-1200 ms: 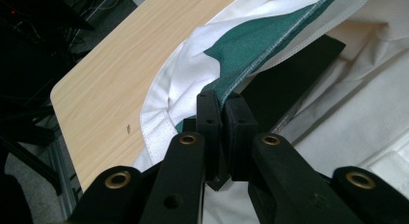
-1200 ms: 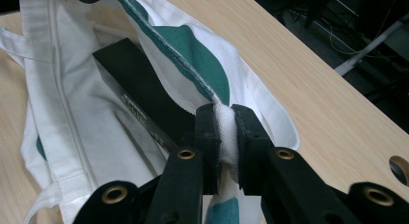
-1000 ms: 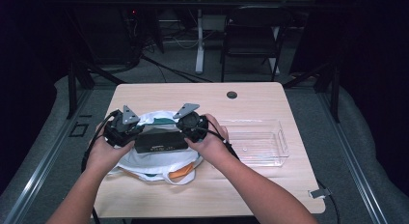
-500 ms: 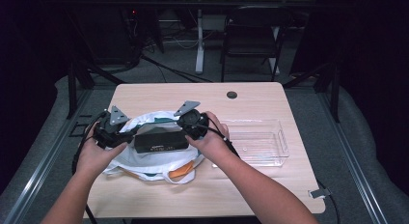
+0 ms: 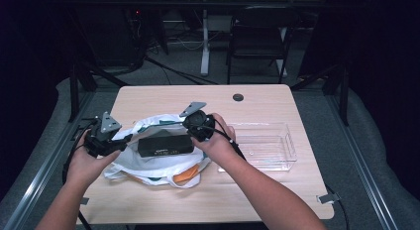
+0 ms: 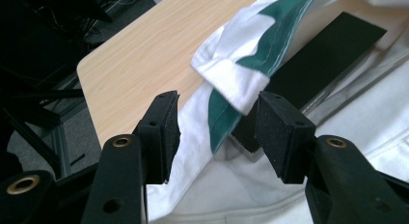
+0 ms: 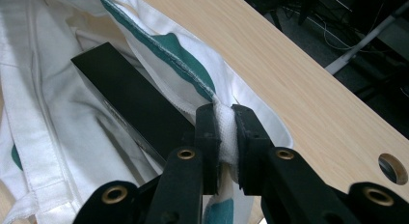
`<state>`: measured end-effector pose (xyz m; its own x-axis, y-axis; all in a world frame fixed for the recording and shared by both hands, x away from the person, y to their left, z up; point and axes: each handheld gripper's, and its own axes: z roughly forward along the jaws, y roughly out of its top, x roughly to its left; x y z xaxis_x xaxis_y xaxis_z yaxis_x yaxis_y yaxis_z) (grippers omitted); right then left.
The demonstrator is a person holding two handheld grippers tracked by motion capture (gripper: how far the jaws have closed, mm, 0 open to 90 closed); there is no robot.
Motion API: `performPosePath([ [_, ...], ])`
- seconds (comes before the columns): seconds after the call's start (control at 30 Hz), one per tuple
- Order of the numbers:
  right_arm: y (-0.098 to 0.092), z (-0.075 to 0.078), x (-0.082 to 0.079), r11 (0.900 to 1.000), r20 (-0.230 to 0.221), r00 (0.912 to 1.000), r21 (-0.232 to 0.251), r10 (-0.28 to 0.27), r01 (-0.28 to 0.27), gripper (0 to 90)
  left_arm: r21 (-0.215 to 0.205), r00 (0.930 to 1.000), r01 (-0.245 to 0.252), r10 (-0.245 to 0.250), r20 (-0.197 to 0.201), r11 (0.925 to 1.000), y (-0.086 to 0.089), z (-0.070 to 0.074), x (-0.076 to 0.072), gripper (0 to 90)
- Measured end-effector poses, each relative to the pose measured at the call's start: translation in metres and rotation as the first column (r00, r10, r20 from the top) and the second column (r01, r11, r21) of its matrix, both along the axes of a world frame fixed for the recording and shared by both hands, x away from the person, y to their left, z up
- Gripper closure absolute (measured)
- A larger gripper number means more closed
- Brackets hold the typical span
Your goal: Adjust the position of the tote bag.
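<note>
1. Bagging is the step in hand, seen from the high view: the black box lies on the white and green cloth bag at the left middle of the tabletop, with an orange patch of the bag at its near edge and a clear plastic tray standing to its right. Your left tongs sit at the bag's left rim, your right tongs at the right end of the box.

2. In the left gripper view, your left tongs stand apart; they have just been opening, and the bag's rim hangs loose between the pads without being pressed. The box lies just beyond.

3. In the right gripper view, your right tongs are pinched tight on a fold of the bag's rim, beside the box.

4. Next, I judge, you need a fresh left grip on the rim, so both sides can lift it over the box.
</note>
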<state>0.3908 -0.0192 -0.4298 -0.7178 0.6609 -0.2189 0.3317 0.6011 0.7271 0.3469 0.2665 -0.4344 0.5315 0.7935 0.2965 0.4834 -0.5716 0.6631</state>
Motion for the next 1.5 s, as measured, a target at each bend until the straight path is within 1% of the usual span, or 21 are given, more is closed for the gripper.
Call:
performPosePath([
  [0.1,0.001,0.001,0.001,1.000,0.003,1.0000,0.001,0.000,0.000,81.6,0.002,1.0000,-0.006,0.006,-0.007,1.0000,0.003,-0.004,-0.001,49.9],
  [0.13,0.001,0.001,0.001,1.000,0.005,1.0000,0.001,-0.001,0.001,81.6,0.012,1.0000,-0.003,0.003,-0.006,0.9999,0.005,-0.006,-0.002,49.2],
  [0.2,0.001,0.000,0.001,1.000,0.002,1.0000,-0.001,0.001,-0.001,81.6,0.018,1.0000,-0.006,0.006,-0.006,0.9998,0.007,-0.008,-0.002,48.8],
  [0.4,0.000,0.001,0.002,1.000,0.001,1.0000,-0.004,0.003,-0.003,81.6,0.031,0.9998,-0.010,0.011,-0.017,0.9995,0.012,-0.015,-0.002,48.6],
  [0.57,0.000,0.001,0.002,1.000,0.004,1.0000,-0.005,0.001,-0.001,81.6,0.046,0.9995,-0.003,0.004,-0.031,0.9989,0.012,-0.020,-0.001,48.5],
  [0.73,0.000,0.001,0.002,1.000,0.001,1.0000,-0.006,0.000,0.000,81.6,0.055,0.9994,0.002,0.000,-0.035,0.9985,0.011,-0.022,0.001,48.7],
  [0.83,-0.001,0.001,0.002,1.000,0.000,1.0000,-0.009,0.001,-0.001,81.6,0.063,0.9990,0.004,-0.002,-0.045,0.9980,0.010,-0.025,0.002,50.1],
  [0.9,-0.001,0.001,0.002,1.000,0.001,1.0000,-0.010,0.000,0.000,81.6,0.076,0.9988,0.006,-0.002,-0.050,0.9971,0.009,-0.027,0.003,52.1],
  [0.93,-0.001,0.001,0.002,1.000,0.001,1.0000,-0.009,0.001,-0.001,81.6,0.085,0.9985,0.011,-0.006,-0.054,0.9963,0.007,-0.028,0.003,55.0],
  [0.97,-0.001,0.001,0.002,1.000,0.001,1.0000,-0.010,0.000,0.000,81.6,0.085,0.9985,0.011,-0.006,-0.054,0.9963,0.007,-0.028,0.003,56.7],
  [1.0,-0.001,0.001,0.002,1.000,0.001,1.0000,-0.010,0.000,0.000,81.6,0.091,0.9986,0.010,-0.005,-0.053,0.9958,0.006,-0.029,0.004,56.7],
  [1.1,-0.001,0.001,0.003,1.000,0.001,1.0000,-0.010,0.001,-0.001,81.6,0.098,0.9988,0.006,-0.001,-0.049,0.9951,0.004,-0.030,0.005,63.8],
  [1.13,-0.001,0.000,0.003,1.000,0.002,1.0000,-0.008,0.000,0.000,81.6,0.105,0.9991,0.002,0.002,-0.043,0.9945,0.003,-0.030,0.005,70.7],
  [1.17,0.000,0.000,0.003,1.000,0.003,1.0000,-0.003,-0.001,0.001,81.6,0.110,0.9992,0.001,0.004,-0.041,0.9940,0.002,-0.029,0.005,74.0],
  [1.2,0.000,0.000,0.003,1.000,0.003,1.0000,-0.003,-0.001,0.001,81.6,0.114,0.9995,0.001,0.002,-0.030,0.9935,0.001,-0.028,0.005,74.0],
  [1.27,-0.001,0.000,0.003,1.000,0.003,1.0000,-0.010,-0.001,0.001,81.6,0.127,0.9998,0.004,-0.001,-0.020,0.9919,-0.001,-0.026,0.006,79.0],
  [1.33,-0.002,-0.001,0.003,1.000,0.005,1.0000,-0.004,-0.003,0.003,81.6,0.135,1.0000,-0.001,0.002,-0.009,0.9909,-0.002,-0.024,0.006,84.5],
  [1.37,-0.002,-0.001,0.003,1.000,0.005,1.0000,-0.004,-0.003,0.003,81.6,0.137,0.9999,-0.001,0.002,-0.011,0.9906,-0.003,-0.023,0.007,84.5],
  [1.47,-0.002,0.000,0.003,1.000,0.007,1.0000,-0.006,-0.004,0.004,81.6,0.145,0.9999,-0.005,0.004,0.010,0.9894,-0.004,-0.019,0.008,88.2],
  [1.5,-0.003,0.000,0.004,1.000,0.007,1.0000,-0.003,-0.005,0.005,81.5,0.134,0.9999,-0.010,0.009,0.013,0.9909,-0.005,-0.018,0.008,88.4],
])
